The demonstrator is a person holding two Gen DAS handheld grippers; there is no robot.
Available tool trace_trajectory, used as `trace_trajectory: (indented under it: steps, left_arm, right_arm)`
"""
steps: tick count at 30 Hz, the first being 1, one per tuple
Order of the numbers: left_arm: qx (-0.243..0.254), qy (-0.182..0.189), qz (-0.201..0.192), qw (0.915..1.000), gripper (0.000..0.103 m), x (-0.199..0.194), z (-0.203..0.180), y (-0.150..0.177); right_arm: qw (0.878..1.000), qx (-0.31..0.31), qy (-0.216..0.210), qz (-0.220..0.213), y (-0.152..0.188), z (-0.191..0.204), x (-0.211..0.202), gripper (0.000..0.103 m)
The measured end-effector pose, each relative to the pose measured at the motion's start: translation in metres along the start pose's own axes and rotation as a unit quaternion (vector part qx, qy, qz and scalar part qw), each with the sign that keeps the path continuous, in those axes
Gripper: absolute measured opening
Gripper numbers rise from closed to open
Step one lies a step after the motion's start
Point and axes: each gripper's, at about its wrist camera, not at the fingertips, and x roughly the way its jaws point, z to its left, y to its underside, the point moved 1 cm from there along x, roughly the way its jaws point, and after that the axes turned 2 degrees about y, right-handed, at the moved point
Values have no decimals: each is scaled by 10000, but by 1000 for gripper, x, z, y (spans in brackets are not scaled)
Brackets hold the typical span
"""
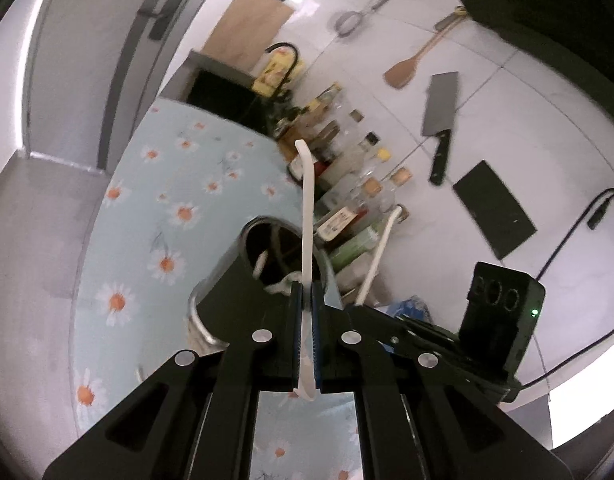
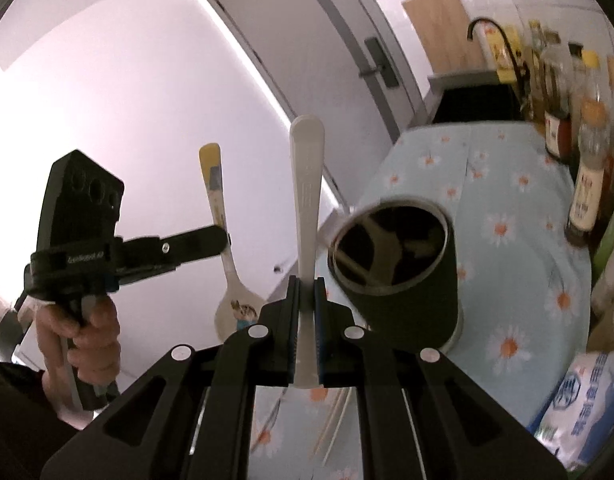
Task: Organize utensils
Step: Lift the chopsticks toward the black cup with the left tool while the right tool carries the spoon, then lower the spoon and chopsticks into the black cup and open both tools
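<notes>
A daisy-print cloth (image 2: pixel 503 184) is covering the counter beside a sink (image 2: pixel 471 100), with a tiled wall rising behind. In the left wrist view, a white spoon (image 1: pixel 308 216) is sitting clamped edge-on between the pads of the left gripper (image 1: pixel 306 300), its long axis running straight ahead along the fingers, the handle tip pointing up toward the bottles (image 1: pixel 347 184). The right wrist view is showing that same spoon (image 2: pixel 229 256) from the side, bowl hanging down and the yellow-tipped handle pointing up, gripped at mid-shaft. The right gripper (image 2: pixel 305 296) is squeezing shut on a pale utensil (image 2: pixel 305 200), whose broad handle end is pointing up and away along the fingers; its lower end is poking out behind the pads. A dark cup (image 2: pixel 395 272) with a metal rim is standing just right of it on the cloth, tilted in view, with dividers inside. A cleaver (image 1: pixel 439 120), a wooden spatula (image 1: pixel 407 68) and a strainer (image 1: pixel 347 22) are hanging on the wall. A hand (image 2: pixel 87 336) is holding the left gripper's handle.
</notes>
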Motion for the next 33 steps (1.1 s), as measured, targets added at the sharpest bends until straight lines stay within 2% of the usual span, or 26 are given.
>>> trace_trajectory:
  steps: [4, 7, 13, 18, 27, 33]
  left_arm:
    - [321, 21, -88, 9994, 3, 1, -14, -12]
    - [569, -8, -138, 9983, 3, 5, -22, -21]
    - [1337, -316, -443, 9895, 3, 15, -43, -36]
    - [1675, -491, -549, 9831, 3, 32, -45, -42]
    - [1901, -744, -497, 9777, 3, 68, -34, -38]
    - [1784, -722, -280, 9809, 3, 85, -23, -33]
  right_arm:
    - [9992, 100, 7, -381, -18, -5, -8, 8]
    - [9986, 151, 85, -499, -27, -10, -10, 8]
    - [9967, 182, 272, -742, -41, -20, -5, 8]
    - [9946, 282, 521, -847, -48, -32, 6, 8]
    - [9924, 469, 717, -888, -51, -56, 25, 8]
    - [9935, 456, 717, -756, -46, -60, 33, 8]
